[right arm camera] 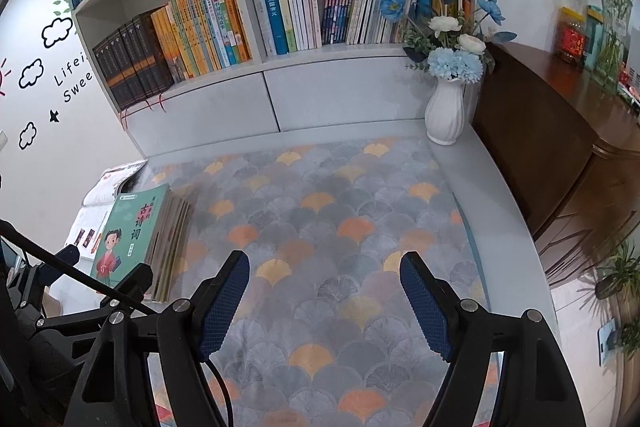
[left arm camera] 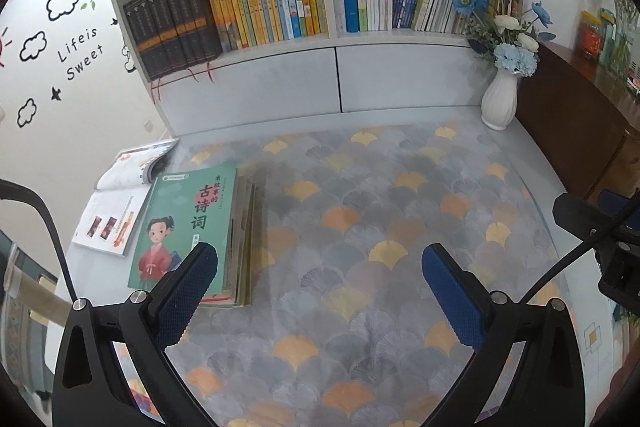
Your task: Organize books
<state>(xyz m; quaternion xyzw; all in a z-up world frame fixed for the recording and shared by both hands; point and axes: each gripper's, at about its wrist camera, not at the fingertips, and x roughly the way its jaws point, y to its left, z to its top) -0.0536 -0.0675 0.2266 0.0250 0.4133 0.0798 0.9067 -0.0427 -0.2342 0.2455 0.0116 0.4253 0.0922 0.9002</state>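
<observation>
A stack of thin books with a green cover on top (left arm camera: 188, 227) lies flat on the patterned desk mat, left of centre; it also shows in the right wrist view (right arm camera: 132, 227). An open booklet (left arm camera: 120, 203) lies just left of the stack. My left gripper (left arm camera: 320, 259) is open and empty above the mat, its left finger (left arm camera: 188, 291) over the stack's near corner. My right gripper (right arm camera: 324, 267) is open and empty, to the right of the stack. The left gripper (right arm camera: 100, 287) shows at the lower left of the right wrist view. The white bookshelf (left arm camera: 280, 47) behind holds rows of upright books.
A white vase with blue and white flowers (left arm camera: 500, 95) stands at the desk's back right corner. A brown wooden cabinet (right arm camera: 560, 147) adjoins the desk on the right, with jars on top. The patterned mat (left arm camera: 380, 227) covers most of the desk.
</observation>
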